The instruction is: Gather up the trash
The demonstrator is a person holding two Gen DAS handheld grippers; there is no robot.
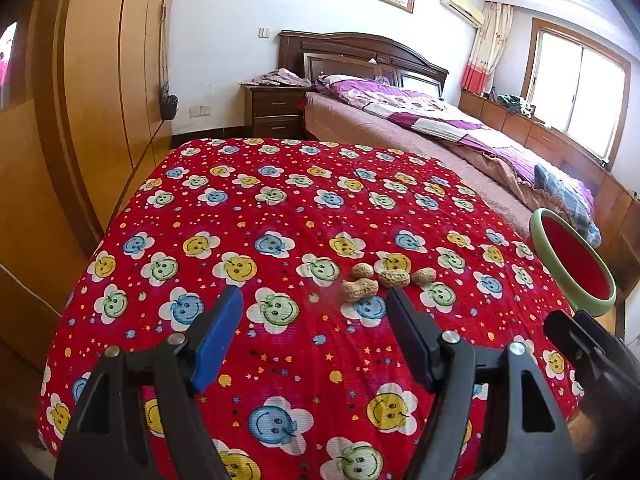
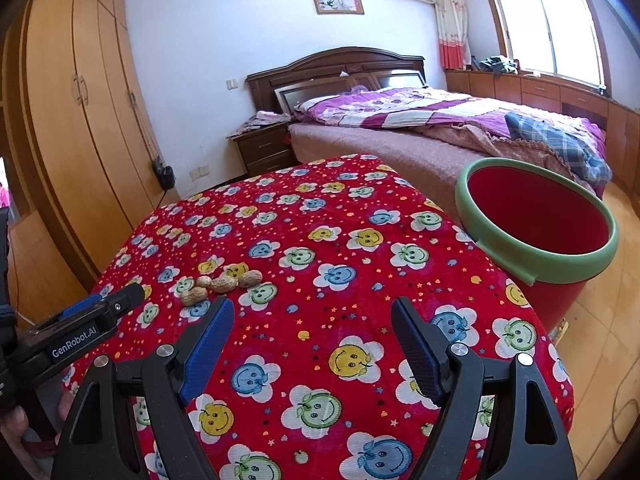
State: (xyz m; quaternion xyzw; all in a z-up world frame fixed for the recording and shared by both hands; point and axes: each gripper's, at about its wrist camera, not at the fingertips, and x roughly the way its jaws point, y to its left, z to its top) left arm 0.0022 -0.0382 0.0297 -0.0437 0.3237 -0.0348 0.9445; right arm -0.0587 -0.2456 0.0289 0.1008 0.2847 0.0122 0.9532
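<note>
Several peanut shells [image 1: 380, 280] lie in a small cluster on a red quilt with smiley flowers [image 1: 260, 216]. My left gripper [image 1: 314, 300] hovers just short of them, open, nothing between its blue pads; the nearest shell [image 1: 359, 290] sits just ahead of its right fingertip. In the right wrist view the shells [image 2: 222, 282] are ahead and to the left, and my right gripper [image 2: 312, 312] stands open and empty above the quilt [image 2: 360, 264]. A red bin with a green rim [image 2: 536, 228] stands beside the quilt on the right, also visible as the bin [image 1: 572, 264] at the left wrist view's right edge.
The left gripper's body [image 2: 92, 316] shows at the right wrist view's left edge. A wooden wardrobe [image 1: 100, 80] runs along the left. A bed with a purple cover [image 2: 420, 120] and a nightstand [image 2: 264, 148] stand behind. Wooden floor [image 2: 600, 320] lies beyond the bin.
</note>
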